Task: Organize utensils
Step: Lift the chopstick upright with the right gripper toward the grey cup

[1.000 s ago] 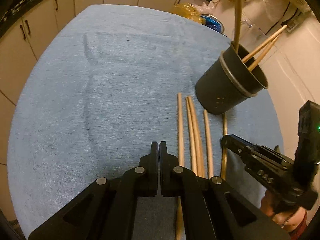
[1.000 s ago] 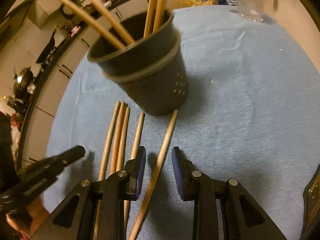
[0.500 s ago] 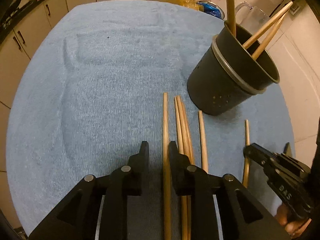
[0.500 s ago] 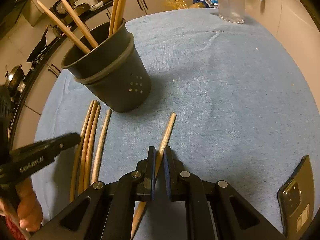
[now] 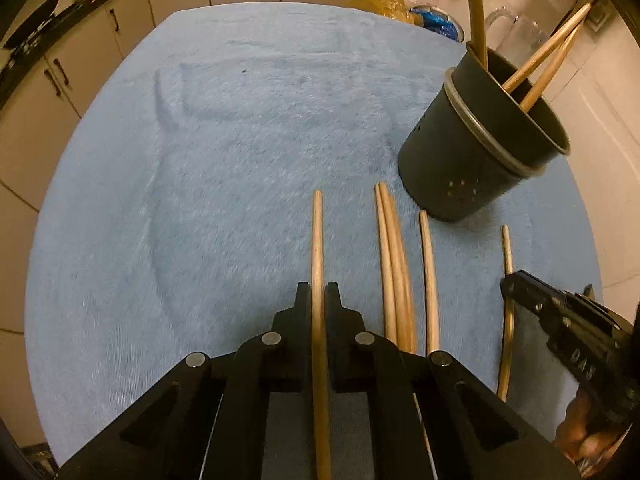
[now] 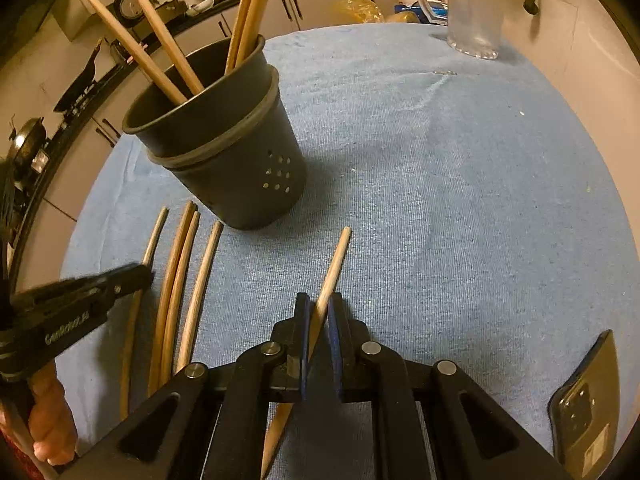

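We are at the pick-up: the left tongs (image 5: 318,300) pinch one chopstick (image 5: 317,240) lying on the desk (image 5: 200,200), and the right tongs (image 6: 319,312) pinch another (image 6: 334,268). Next, probably lift and tip both into the holder (image 6: 224,152). Only the right view shows a phone (image 6: 584,404).

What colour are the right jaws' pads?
Blue pads, on black jaws; clearest in the right wrist view.
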The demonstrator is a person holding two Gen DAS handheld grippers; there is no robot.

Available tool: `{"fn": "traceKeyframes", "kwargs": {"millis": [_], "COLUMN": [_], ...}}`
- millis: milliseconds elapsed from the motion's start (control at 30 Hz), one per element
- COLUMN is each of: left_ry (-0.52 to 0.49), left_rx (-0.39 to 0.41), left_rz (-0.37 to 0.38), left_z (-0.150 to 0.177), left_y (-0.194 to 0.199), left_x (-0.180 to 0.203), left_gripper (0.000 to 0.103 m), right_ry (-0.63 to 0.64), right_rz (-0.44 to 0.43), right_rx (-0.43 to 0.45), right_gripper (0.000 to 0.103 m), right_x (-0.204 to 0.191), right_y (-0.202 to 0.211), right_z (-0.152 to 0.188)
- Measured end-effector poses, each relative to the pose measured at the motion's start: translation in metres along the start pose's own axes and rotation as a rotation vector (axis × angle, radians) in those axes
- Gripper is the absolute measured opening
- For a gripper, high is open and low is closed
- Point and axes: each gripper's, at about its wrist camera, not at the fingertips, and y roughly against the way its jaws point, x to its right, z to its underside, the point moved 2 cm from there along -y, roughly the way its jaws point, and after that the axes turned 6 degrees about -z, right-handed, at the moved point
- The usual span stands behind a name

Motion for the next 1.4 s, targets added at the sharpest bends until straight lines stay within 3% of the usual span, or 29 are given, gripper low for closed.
{"fn": "traceKeyframes", "kwargs": {"millis": [167,367,500,700,1400], "left_ry": [0.045,0.052,0.037,0.004,-0.015], "left_rx": [0.076,0.203,0.273,0.342,0.390], "left_rz": [0.052,0.100,0.100,0.096,0.099], "left_z": [0.019,0.037,0.045,0.051,0.051], "left_y": [0.024,0.081,0.112,0.147,0.162], "left_x": [-0.012,-0.016,-0.012,-0.002,0.011], "left_gripper": [0.006,0.006,0.006,0.006,0.006], "right_ry": [-0.031,0.012,0.051,0.077,0.087], "right_rz": [-0.086,-0.189,-0.238,-0.287,-0.307], "right_rx": [0.074,0.252,0.361,0.458,0.543], "right_gripper": [0.007,0.007,0.007,0.007,0.007], "right_x": [-0.004,-0.018,-0.029,-0.040,-0.042], "right_y": [0.016,0.066,0.097,0.127,0.161], "right_z": [0.008,0.019,0.030,0.037,0.046]}}
